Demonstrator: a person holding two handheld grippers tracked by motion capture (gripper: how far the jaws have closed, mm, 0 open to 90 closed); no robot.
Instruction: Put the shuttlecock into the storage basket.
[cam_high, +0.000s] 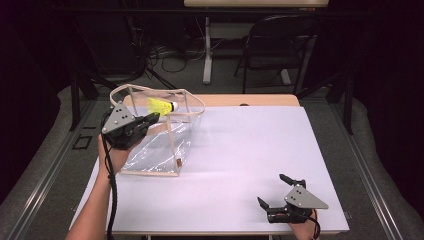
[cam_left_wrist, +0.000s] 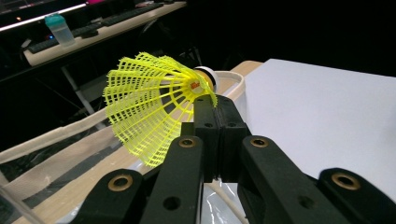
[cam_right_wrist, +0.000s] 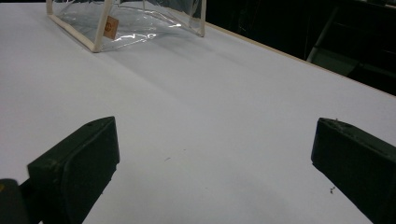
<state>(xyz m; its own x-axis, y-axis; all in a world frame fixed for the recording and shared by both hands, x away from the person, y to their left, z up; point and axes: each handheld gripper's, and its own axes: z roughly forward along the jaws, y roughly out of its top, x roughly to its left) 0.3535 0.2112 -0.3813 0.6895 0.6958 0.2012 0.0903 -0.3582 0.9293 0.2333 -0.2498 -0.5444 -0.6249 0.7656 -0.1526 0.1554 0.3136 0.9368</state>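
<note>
1. Clearly, your biggest worry is the clear bag (cam_high: 160, 145) itself. It sits on the far left of the white surface (cam_high: 260, 165), its cream-trimmed mouth gaping upward, and nothing holds it. If the left tool (cam_high: 150, 120) nudges the rim on the way down, the soft walls could fold or the whole bag could slide, and the opening would close on you.

2. Next, your right tool (cam_high: 272, 192) rests near the front right edge of the surface, well apart from the bag, its jaws spread wide and empty. From there it cannot steady the bag, so any push from the left goes unchecked.

3. Then the yellow shuttlecock (cam_high: 163, 106). Your left tool is clamped on it right where the mesh skirt meets the white cork (cam_left_wrist: 205, 74), holding it in the air just above the bag's mouth, skirt to the left and cork to the right. That is a narrow, springy pinch; I judge it could twist out if the skirt brushes the trim.

4. Also, release it too high or too near the rim and it may bounce off the trim onto the surface instead of dropping inside; it is light and will not fall true.

5. Lastly, the bag's loose handle strap (cam_high: 192, 100) arches beside the shuttlecock. Catch it with a jaw and you drag the bag up as you withdraw.
</note>
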